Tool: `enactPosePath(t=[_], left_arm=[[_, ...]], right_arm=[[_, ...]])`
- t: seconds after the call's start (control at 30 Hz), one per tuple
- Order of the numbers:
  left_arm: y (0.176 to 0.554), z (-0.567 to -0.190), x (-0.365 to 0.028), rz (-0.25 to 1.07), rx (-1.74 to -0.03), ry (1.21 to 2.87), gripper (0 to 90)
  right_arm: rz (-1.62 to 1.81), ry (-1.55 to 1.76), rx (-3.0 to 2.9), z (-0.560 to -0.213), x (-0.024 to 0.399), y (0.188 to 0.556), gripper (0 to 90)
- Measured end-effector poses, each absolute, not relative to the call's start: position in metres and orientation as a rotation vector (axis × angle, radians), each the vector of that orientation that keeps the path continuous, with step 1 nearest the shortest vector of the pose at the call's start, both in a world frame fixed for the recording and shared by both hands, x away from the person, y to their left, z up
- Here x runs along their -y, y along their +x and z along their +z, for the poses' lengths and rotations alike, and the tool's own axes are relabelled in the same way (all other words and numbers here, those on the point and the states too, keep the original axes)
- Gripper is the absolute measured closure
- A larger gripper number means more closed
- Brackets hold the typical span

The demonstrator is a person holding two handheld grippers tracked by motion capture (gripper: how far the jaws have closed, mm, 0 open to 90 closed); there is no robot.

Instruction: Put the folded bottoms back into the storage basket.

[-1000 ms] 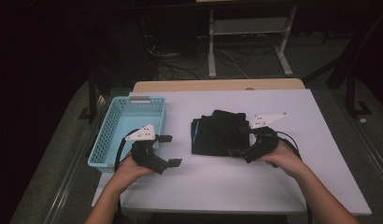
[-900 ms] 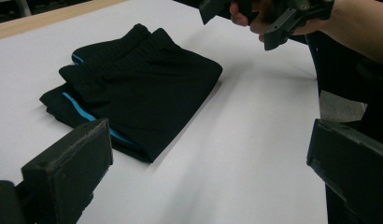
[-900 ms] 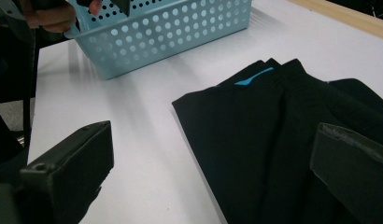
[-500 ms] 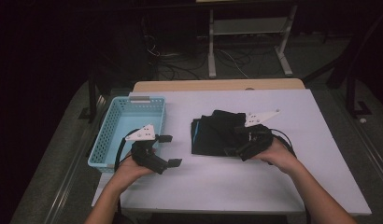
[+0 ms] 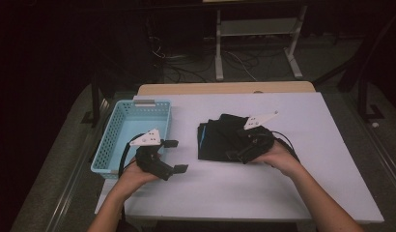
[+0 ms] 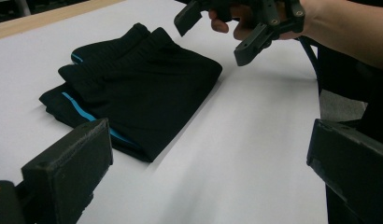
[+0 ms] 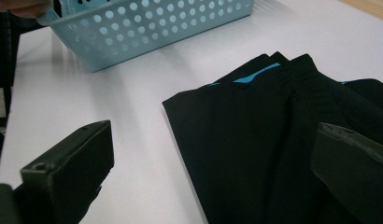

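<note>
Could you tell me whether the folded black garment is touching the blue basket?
Apart. The high view shows a strip of bare white table between the folded black garment and the blue basket.

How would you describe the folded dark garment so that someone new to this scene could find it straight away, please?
Start at the white table and look to the right of the light blue perforated basket at its left edge. There lies the folded black garment, flat on the tabletop, with the open right gripper over its near right corner. Thin bright blue stripes along its folded edges set it apart.
</note>
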State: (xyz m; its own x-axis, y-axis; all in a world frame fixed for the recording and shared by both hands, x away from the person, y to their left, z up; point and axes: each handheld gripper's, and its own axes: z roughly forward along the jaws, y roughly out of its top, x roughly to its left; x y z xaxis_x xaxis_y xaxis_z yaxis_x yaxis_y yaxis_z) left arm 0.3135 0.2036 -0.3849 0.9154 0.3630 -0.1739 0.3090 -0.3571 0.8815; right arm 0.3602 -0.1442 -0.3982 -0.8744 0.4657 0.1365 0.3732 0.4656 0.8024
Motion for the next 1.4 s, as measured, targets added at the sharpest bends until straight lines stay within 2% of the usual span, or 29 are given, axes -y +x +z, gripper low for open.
enactPosePath(t=[0.37, 0.77, 0.83, 0.9, 1.1, 1.13, 1.3, 1.4], left_arm=[[0.313, -0.385, -0.203, 0.062, -0.485, 1.968, 0.1], [0.313, -0.385, -0.203, 0.061, -0.487, 1.969, 0.1], [0.313, -0.385, -0.203, 0.061, -0.486, 1.969, 0.1], [0.313, -0.385, -0.203, 0.060, -0.486, 1.969, 0.1], [0.313, -0.385, -0.203, 0.060, -0.487, 1.969, 0.1], [0.313, -0.385, -0.203, 0.060, -0.486, 1.969, 0.1], [0.313, -0.385, -0.203, 0.059, -0.486, 1.969, 0.1], [0.313, -0.385, -0.203, 0.059, -0.486, 1.968, 0.1]], right_arm=[[1.389, 0.729, -2.611, -0.403, 0.140, 0.363, 4.9], [1.347, 0.732, -2.663, -0.409, 0.141, 0.366, 15.6], [1.347, 0.727, -2.672, -0.411, 0.141, 0.366, 18.6], [1.344, 0.709, -2.693, -0.413, 0.142, 0.366, 25.4], [1.351, 0.716, -2.721, -0.416, 0.142, 0.367, 32.8], [1.342, 0.717, -2.737, -0.417, 0.142, 0.368, 36.3], [1.325, 0.702, -2.762, -0.420, 0.142, 0.369, 39.7], [1.312, 0.701, -2.772, -0.423, 0.141, 0.369, 45.0]])
